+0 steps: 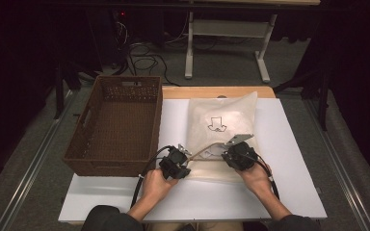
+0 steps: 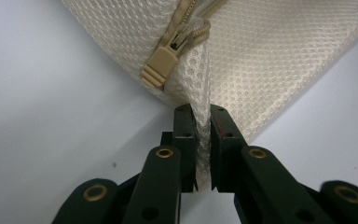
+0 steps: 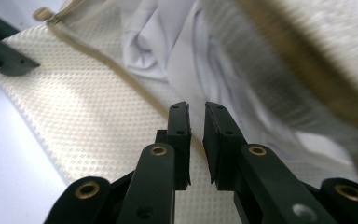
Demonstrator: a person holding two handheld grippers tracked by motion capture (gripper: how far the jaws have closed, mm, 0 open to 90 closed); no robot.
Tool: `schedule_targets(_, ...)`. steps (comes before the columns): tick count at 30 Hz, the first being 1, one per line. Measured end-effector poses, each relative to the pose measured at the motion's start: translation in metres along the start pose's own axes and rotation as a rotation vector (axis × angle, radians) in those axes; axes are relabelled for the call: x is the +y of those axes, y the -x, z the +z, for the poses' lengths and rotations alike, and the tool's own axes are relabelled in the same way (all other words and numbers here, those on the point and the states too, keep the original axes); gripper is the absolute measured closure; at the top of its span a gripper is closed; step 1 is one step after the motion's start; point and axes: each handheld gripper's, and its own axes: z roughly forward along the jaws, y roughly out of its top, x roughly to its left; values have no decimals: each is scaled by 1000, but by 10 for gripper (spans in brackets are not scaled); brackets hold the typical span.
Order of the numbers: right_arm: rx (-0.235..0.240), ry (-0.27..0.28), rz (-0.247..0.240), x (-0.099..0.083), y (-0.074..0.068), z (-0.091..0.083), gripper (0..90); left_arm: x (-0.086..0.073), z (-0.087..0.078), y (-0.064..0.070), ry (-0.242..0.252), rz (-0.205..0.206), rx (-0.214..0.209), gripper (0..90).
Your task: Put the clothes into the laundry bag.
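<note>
At the table's left a brown wicker basket (image 1: 113, 126) stands empty. Just beside it, the left gripper (image 2: 203, 140) is clamped on a fold of the mesh laundry bag (image 1: 221, 132) near its beige zipper pull (image 2: 161, 65), pinning that corner. The bag lies on the white tabletop (image 1: 289, 163), its zipper partly open with white cloth (image 3: 168, 42) seen inside. The right gripper (image 3: 196, 140) hovers at the opening, its jaws a narrow gap apart, holding nothing. The opening step appears under way; next, the upper edge must be gripped.
</note>
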Motion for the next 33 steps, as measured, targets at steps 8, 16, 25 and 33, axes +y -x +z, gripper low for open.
schedule_targets(8, -50, 0, 26, -1, 13, 2, 866, 0, 0, 3, 0, 16, 19, 823)
schedule_targets(16, -102, 0, 60, 8, 31, 16, 900, 0, 1, 6, -7, 26, 39, 826)
schedule_targets(25, -118, -8, 113, 13, 42, 20, 864, -1, 1, 4, 1, 22, 31, 825)
schedule_targets(33, -50, 35, 0, 10, 9, 3, 778, -2, 1, 4, 5, 22, 32, 822)
